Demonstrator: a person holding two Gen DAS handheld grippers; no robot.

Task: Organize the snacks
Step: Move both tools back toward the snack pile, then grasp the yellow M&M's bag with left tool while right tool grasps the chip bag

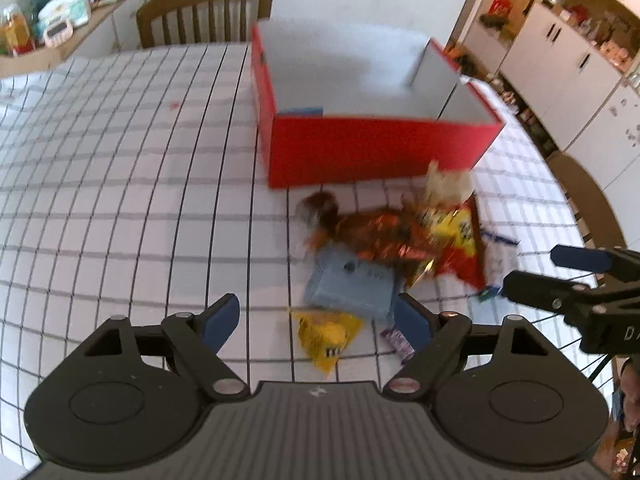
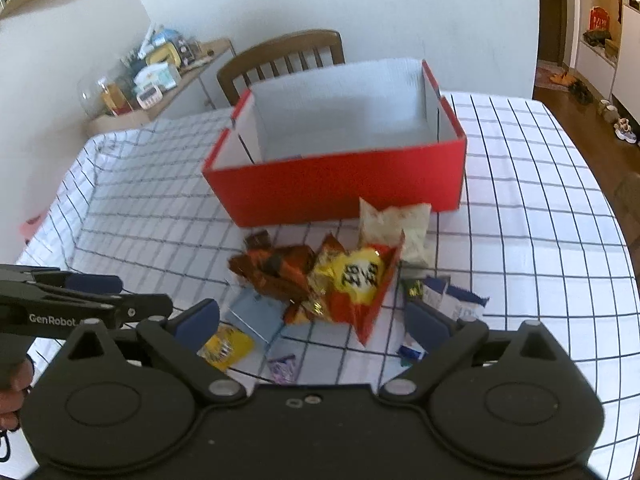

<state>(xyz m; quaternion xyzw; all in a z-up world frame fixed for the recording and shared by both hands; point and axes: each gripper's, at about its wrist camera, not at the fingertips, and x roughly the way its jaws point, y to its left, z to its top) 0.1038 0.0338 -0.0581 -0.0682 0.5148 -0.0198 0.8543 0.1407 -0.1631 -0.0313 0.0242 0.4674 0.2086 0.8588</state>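
A pile of snack packets lies on the checked tablecloth in front of a red box [image 1: 372, 148] [image 2: 340, 176] with a white inside and a divider. The pile holds orange-brown wrappers [image 1: 376, 232] [image 2: 280, 268], a yellow-and-red bag [image 1: 452, 232] [image 2: 360, 276], a white bag [image 2: 396, 224], a light-blue packet [image 1: 352, 284] [image 2: 256, 316] and a small yellow packet [image 1: 328, 336] [image 2: 228, 346]. My left gripper [image 1: 318, 316] [image 2: 124, 294] hangs open above the yellow and light-blue packets, holding nothing. My right gripper [image 2: 314, 320] [image 1: 552, 272] is open over the pile's near edge, also holding nothing.
A small purple packet [image 2: 282, 368] and a white-and-blue packet [image 2: 452, 296] lie at the pile's near side. A wooden chair [image 1: 204, 12] [image 2: 284, 56] stands behind the table. A cluttered shelf [image 1: 60, 12] sits at the back left, cabinets [image 1: 560, 60] to the right.
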